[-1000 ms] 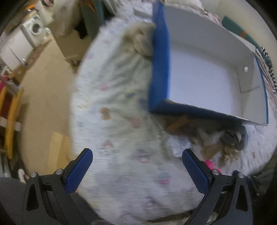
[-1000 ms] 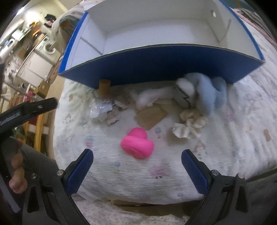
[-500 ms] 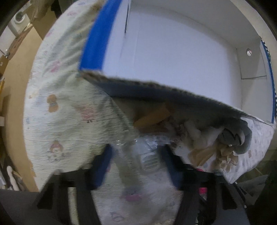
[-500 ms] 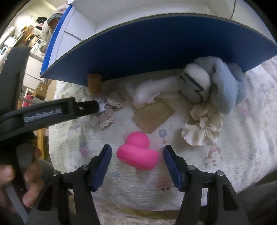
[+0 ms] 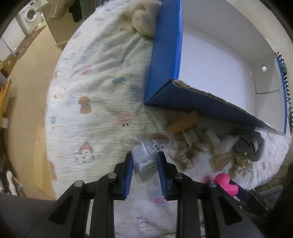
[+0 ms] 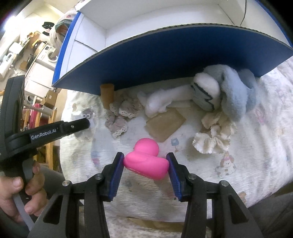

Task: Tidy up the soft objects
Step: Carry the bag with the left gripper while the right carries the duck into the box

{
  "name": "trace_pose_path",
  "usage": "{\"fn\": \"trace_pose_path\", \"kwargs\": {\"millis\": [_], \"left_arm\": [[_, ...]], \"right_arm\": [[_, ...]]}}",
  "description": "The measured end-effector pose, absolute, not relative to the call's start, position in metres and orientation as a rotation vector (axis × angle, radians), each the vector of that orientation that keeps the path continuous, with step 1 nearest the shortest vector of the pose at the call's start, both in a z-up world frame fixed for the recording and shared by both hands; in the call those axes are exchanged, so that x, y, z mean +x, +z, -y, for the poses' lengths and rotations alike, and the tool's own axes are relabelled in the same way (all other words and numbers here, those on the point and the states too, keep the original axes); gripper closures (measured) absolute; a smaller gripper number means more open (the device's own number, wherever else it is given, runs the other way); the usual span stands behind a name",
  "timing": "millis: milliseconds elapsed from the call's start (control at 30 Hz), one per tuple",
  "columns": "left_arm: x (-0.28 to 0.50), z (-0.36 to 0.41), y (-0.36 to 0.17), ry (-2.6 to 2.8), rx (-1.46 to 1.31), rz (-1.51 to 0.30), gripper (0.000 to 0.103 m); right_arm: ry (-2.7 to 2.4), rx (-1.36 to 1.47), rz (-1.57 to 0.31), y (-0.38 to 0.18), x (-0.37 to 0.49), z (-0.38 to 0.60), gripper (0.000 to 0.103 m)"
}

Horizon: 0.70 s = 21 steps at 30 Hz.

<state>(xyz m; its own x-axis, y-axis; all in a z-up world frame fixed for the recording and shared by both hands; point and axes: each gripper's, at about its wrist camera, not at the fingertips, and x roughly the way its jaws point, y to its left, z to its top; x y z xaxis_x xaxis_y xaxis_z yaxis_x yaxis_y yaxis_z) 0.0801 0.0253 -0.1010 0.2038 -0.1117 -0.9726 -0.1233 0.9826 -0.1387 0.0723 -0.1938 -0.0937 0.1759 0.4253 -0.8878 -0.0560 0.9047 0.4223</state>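
Observation:
My left gripper (image 5: pixel 144 159) is shut on a clear plastic bag with a small grey toy (image 5: pixel 144 161) on the printed bedspread (image 5: pixel 95 109). My right gripper (image 6: pixel 144 157) is shut on a pink rubber duck (image 6: pixel 146 161); the duck also shows in the left wrist view (image 5: pixel 224 182). A blue box with a white inside (image 5: pixel 216 69) lies behind; in the right wrist view its blue wall (image 6: pixel 174 60) stands just past the pile. A grey-blue plush (image 6: pixel 225 91), a white plush (image 6: pixel 161 102), lace scrunchies (image 6: pixel 120 117), a cream scrunchie (image 6: pixel 214 139) and a tan pad (image 6: pixel 164 124) lie between.
A tan cylinder (image 6: pixel 107 95) stands against the box wall. A cream plush (image 5: pixel 144 23) lies left of the box. The bed edge drops to a wooden floor (image 5: pixel 23 87) at the left, with a washing machine (image 5: pixel 29 16) beyond. The left gripper's arm (image 6: pixel 45 133) crosses the right view.
Both grippers have moved down to the bedspread and closed: the left on the bagged toy, the right on the pink duck.

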Motion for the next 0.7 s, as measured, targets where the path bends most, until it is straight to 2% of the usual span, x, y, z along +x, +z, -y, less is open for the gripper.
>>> {"fn": "trace_pose_path", "kwargs": {"millis": [467,700], "left_arm": [[0.078,-0.021,-0.096,0.029,-0.158,-1.350,0.079],[0.067,-0.020,-0.079,0.062,-0.130,-1.320,0.080]], "right_arm": [[0.332,0.320,-1.316,-0.080,0.060,0.189,0.053],[0.353,0.333,-1.233,-0.056,0.059,0.198,0.053]]}}
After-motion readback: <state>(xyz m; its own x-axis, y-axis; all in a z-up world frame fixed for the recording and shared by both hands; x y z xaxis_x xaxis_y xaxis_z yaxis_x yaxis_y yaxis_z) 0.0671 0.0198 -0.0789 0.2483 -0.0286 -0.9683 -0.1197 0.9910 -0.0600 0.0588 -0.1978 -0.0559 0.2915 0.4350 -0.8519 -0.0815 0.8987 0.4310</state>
